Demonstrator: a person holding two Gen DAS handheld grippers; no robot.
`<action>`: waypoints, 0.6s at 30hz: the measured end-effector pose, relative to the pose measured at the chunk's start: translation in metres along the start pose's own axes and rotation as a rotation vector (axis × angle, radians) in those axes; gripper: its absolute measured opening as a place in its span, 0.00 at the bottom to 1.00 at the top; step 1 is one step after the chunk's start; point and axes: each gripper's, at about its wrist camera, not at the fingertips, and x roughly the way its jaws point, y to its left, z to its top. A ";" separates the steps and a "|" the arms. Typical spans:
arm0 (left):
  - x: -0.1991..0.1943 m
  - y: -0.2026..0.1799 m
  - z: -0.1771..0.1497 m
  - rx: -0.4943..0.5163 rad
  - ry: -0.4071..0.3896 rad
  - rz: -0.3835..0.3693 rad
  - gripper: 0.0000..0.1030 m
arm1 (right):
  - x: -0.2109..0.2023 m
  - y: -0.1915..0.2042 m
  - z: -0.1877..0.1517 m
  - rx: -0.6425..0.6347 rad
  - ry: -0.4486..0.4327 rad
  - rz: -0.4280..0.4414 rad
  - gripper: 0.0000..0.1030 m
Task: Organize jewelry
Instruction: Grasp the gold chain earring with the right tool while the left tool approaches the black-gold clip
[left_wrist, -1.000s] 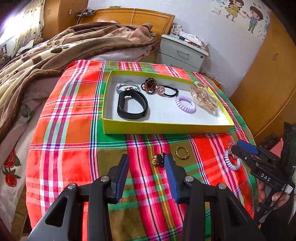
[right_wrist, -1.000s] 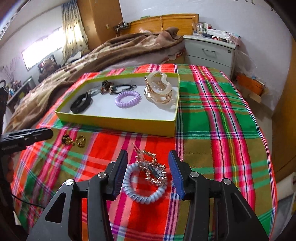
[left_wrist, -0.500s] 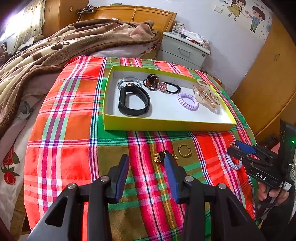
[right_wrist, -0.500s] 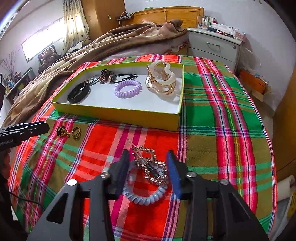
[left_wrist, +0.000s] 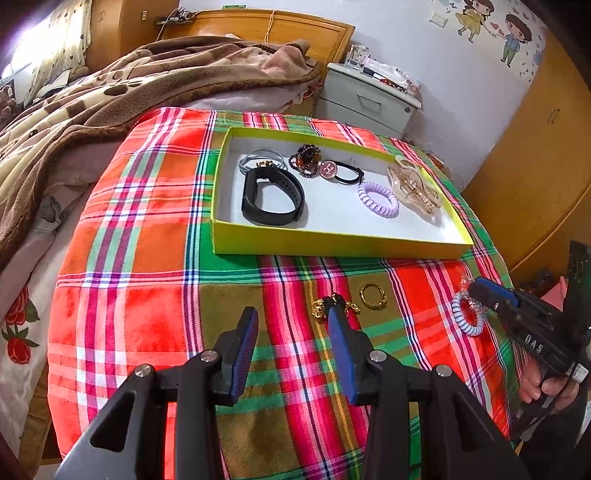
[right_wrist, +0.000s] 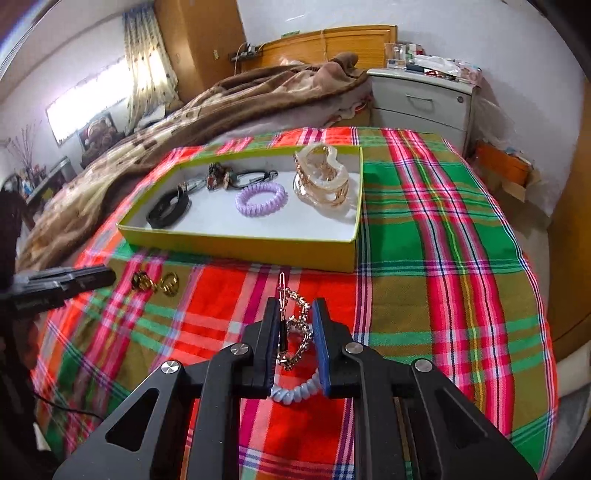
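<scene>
A yellow-green tray (left_wrist: 332, 245) (right_wrist: 236, 242) on the plaid cloth holds a black band (left_wrist: 271, 197), a purple coil tie (left_wrist: 378, 199) (right_wrist: 260, 197), a gold claw clip (left_wrist: 413, 186) (right_wrist: 321, 181) and other hair ties. My right gripper (right_wrist: 295, 314) has closed on a sparkly hair clip (right_wrist: 297, 321) that lies over a pale blue coil tie (right_wrist: 295, 389) (left_wrist: 467, 315). My left gripper (left_wrist: 291, 321) is open above the cloth. A dark gold ornament (left_wrist: 334, 304) sits at its right fingertip, with a gold ring (left_wrist: 373, 295) (right_wrist: 170, 284) just beyond.
A bed with a brown blanket (left_wrist: 110, 88) lies to the left and behind. A grey nightstand (left_wrist: 365, 99) (right_wrist: 421, 99) stands behind the table, and wooden cabinets (left_wrist: 535, 166) stand on the right. The table's edges drop off at left and right.
My right gripper's jaws have narrowed from wide open onto the sparkly hair clip. My left gripper has drawn back a little; the tray and ornament appear farther away.
</scene>
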 end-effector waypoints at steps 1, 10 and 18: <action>0.000 -0.002 0.000 0.011 -0.002 -0.007 0.40 | -0.001 -0.001 0.001 0.008 -0.007 0.000 0.18; 0.016 -0.017 0.003 0.069 0.035 -0.008 0.40 | -0.007 -0.005 0.005 0.053 -0.037 0.032 0.18; 0.027 -0.029 0.003 0.136 0.046 0.045 0.40 | -0.015 -0.002 0.007 0.067 -0.067 0.052 0.18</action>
